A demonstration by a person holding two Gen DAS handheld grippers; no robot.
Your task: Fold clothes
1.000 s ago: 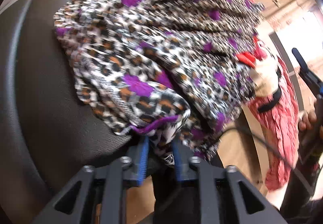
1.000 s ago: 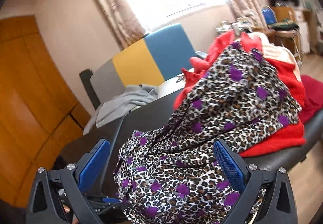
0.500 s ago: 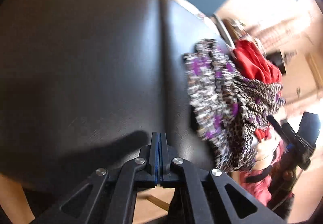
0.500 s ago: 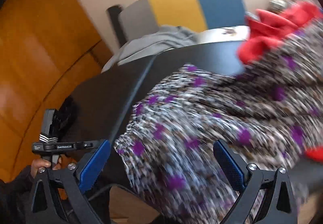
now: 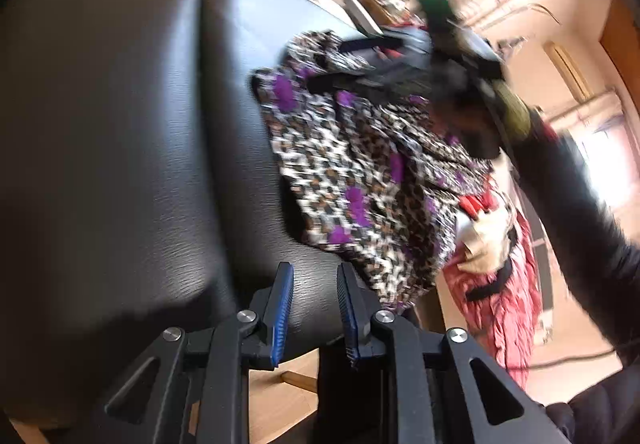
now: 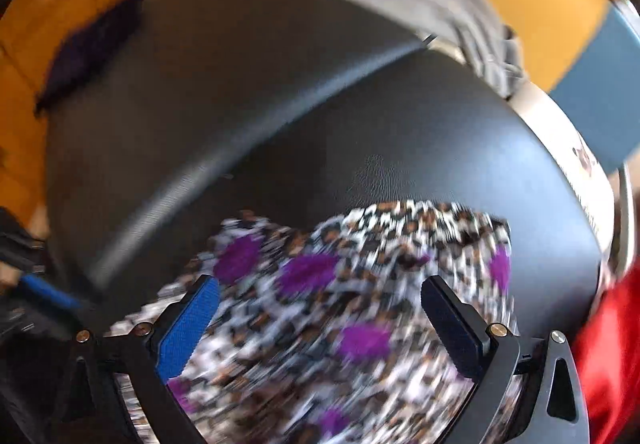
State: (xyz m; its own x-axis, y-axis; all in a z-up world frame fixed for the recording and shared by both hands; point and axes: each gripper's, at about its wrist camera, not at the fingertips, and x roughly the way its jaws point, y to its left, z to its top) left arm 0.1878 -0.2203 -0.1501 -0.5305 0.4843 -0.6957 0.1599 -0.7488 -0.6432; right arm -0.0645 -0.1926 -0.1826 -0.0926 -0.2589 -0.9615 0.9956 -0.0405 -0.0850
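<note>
No readable writing was seen; the crumpled leopard-print garment [image 5: 360, 180] was spread on the grained black bench [image 5: 120, 144], at 1 o'clock of the left hand-held gripper [image 5: 314, 280], just opened on nothing, while the right hand-held gripper [image 6: 320, 300] was held wide open above it.

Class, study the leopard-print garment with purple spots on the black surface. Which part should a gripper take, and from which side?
Probably the loose edge of the leopard-print garment nearest the left gripper, approached from the bare black surface. The cloth ends there in a thin free border, while its far side is bunched against other clothes.

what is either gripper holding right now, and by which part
Nothing. The left gripper is open over the black seat; the right gripper is open above the leopard-print garment.
</note>
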